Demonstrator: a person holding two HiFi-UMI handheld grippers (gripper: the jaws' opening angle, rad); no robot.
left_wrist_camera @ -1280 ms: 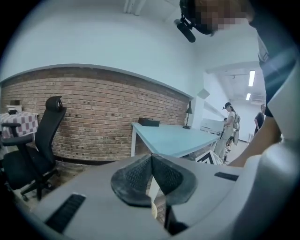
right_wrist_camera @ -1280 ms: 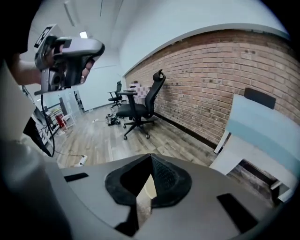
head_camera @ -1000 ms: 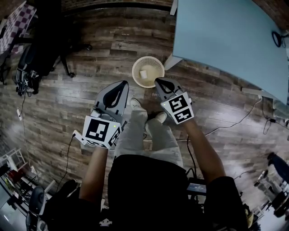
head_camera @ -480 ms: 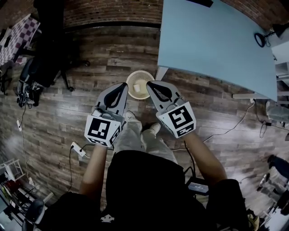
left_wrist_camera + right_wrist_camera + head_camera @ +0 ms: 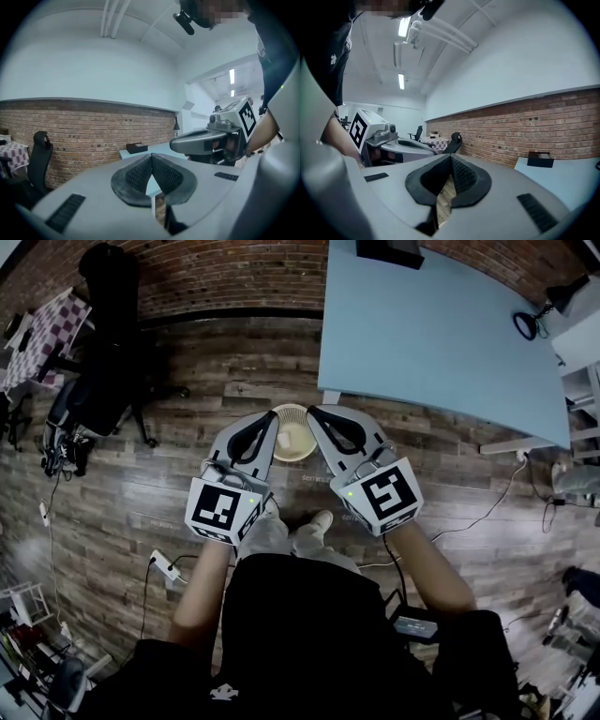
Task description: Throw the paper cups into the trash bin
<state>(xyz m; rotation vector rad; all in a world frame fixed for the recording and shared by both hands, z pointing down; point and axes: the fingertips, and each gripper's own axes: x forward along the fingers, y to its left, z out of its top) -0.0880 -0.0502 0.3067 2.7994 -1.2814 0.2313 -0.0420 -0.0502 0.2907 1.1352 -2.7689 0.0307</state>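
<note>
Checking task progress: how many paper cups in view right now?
1. A white cup lies inside the trash bin on the floor, between the left claw and right claw. None shows on the blue table. Both claws cover the bin's edges, so more may be hidden.

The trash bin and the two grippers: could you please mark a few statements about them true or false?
1. The trash bin stands on the wooden floor near the blue table. True.
2. The right gripper holds a paper cup. False: its jaws are shut on nothing.
3. A white paper cup lies in the bin. True.
4. The left gripper is wide open. False: its jaws are together and empty.
</note>
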